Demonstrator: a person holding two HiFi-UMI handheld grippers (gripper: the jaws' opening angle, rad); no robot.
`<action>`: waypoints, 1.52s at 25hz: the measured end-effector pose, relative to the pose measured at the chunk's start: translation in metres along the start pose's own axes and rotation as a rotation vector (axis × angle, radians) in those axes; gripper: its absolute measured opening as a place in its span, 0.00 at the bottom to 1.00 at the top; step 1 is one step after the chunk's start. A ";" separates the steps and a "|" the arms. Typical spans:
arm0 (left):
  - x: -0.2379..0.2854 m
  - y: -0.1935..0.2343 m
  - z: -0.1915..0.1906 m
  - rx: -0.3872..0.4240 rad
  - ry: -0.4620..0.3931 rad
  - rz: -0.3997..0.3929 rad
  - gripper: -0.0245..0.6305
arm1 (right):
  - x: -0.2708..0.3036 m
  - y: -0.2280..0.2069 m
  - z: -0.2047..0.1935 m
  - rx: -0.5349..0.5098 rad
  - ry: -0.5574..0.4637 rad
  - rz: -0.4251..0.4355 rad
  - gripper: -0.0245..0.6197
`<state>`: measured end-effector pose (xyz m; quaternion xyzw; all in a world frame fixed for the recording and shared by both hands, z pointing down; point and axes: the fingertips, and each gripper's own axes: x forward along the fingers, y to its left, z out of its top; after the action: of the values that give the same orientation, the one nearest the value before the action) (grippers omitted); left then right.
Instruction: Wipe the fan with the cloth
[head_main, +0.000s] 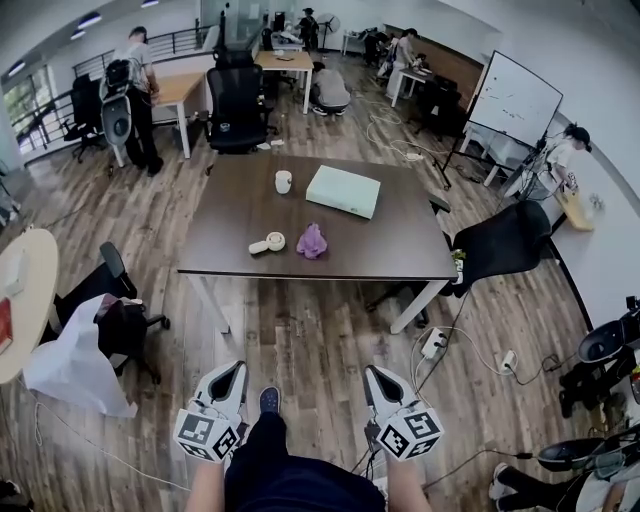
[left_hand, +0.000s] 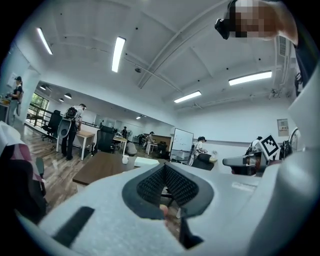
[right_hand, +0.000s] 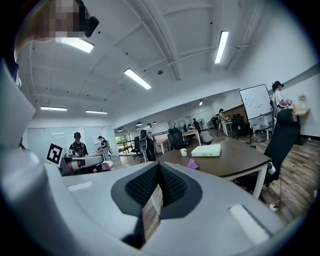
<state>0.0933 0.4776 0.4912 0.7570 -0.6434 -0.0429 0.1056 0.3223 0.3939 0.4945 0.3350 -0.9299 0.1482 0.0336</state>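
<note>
A small white hand-held fan lies near the front edge of the dark brown table. A crumpled purple cloth sits just to its right and also shows in the right gripper view as the purple cloth. My left gripper and right gripper are low in the head view, over the wooden floor, well short of the table. Both are shut and hold nothing. The left gripper and the right gripper each show their ribbed pads closed together, pointing toward the table.
A white cup and a flat white box stand farther back on the table. A black office chair is at its right, another chair with a white bag at the left. A power strip with cables lies on the floor. People work in the background.
</note>
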 end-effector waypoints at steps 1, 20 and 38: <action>0.009 0.008 0.003 -0.002 -0.001 -0.002 0.05 | 0.011 -0.004 0.003 -0.003 0.000 -0.003 0.06; 0.163 0.169 0.051 0.058 0.053 0.030 0.04 | 0.199 -0.046 0.063 -0.074 0.022 -0.110 0.06; 0.274 0.218 0.057 0.120 0.071 -0.031 0.04 | 0.290 -0.088 0.077 -0.092 0.043 -0.175 0.06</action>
<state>-0.0822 0.1693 0.5022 0.7728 -0.6289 0.0211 0.0821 0.1568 0.1287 0.4906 0.4099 -0.9019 0.1089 0.0818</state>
